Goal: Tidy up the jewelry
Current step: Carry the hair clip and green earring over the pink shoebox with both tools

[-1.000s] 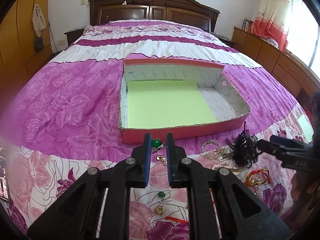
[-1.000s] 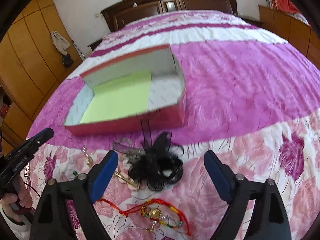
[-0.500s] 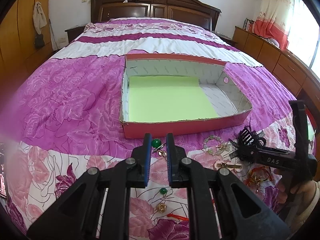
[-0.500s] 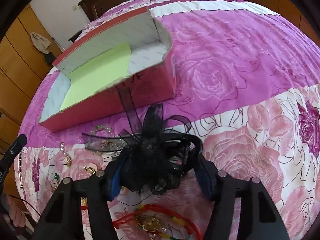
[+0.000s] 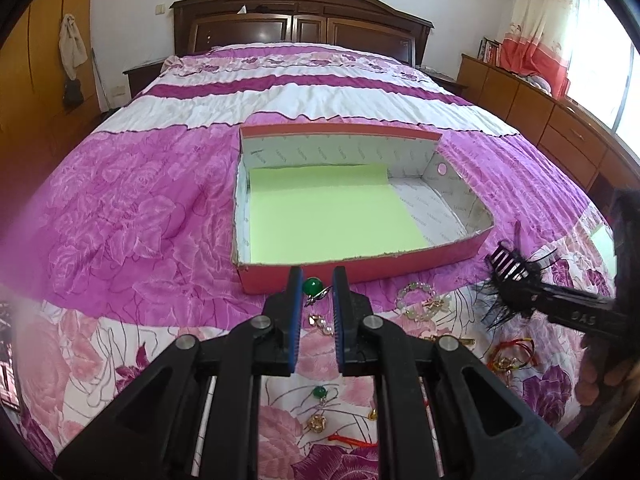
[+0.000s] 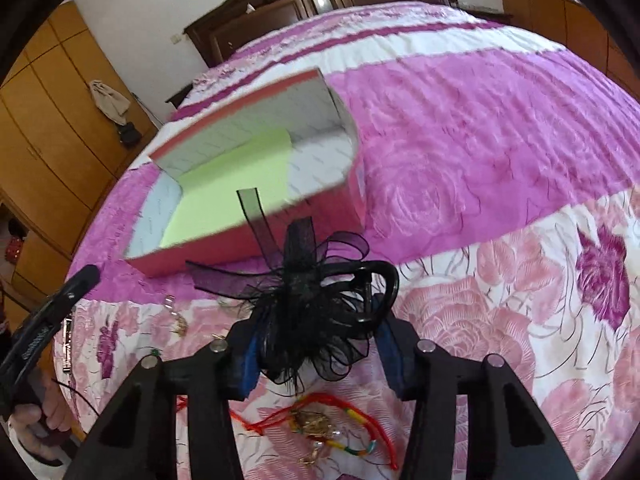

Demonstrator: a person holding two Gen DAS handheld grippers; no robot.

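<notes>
Jewelry-wise, your right claw [image 6: 316, 354] has just been closing and now grips the black feathered hair clip [image 6: 316, 312], ready for the box [image 6: 224, 168] at upper left; left claw [image 5: 314, 294] stays clenched, empty.

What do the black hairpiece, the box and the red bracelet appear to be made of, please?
Hairpiece: sheer black mesh ribbon and wispy feather-like strands on a glossy, likely plastic, comb; the ribbon is see-through. Box: cardboard, matte red outside, printed white inside, with rough cut edges. Bracelet: red braided cord with coloured wraps and a shiny, gold-toned, probably metal charm.
</notes>
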